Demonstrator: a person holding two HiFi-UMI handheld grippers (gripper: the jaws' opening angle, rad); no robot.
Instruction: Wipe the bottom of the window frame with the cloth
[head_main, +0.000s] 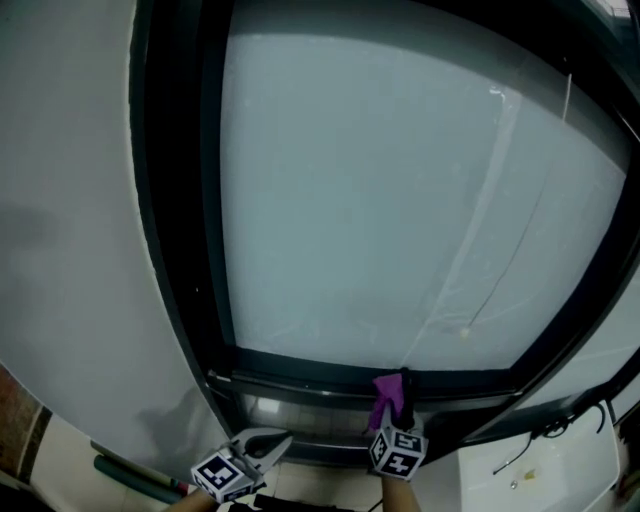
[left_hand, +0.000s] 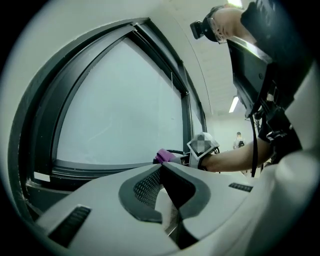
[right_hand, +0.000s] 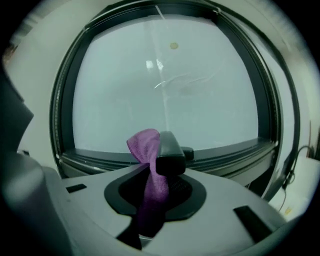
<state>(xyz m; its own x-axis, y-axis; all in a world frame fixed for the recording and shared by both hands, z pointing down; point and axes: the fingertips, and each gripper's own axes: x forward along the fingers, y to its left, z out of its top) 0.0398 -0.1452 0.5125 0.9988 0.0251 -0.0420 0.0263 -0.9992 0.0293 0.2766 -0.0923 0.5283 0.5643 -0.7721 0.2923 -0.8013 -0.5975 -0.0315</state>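
A purple cloth is pinched in my right gripper, which is shut on it and held up just below the dark bottom window frame. In the right gripper view the purple cloth bunches beside the black fingertip and trails down between the jaws of the right gripper, with the frame's bottom rail right behind it. My left gripper hangs lower and to the left, away from the frame. Its jaws meet at the tip of the left gripper with nothing between them.
Frosted glass fills the window, and a thin white cord hangs across it. Green rods lie at the lower left. A white surface with black cables sits at the lower right. A grey wall stands left of the window.
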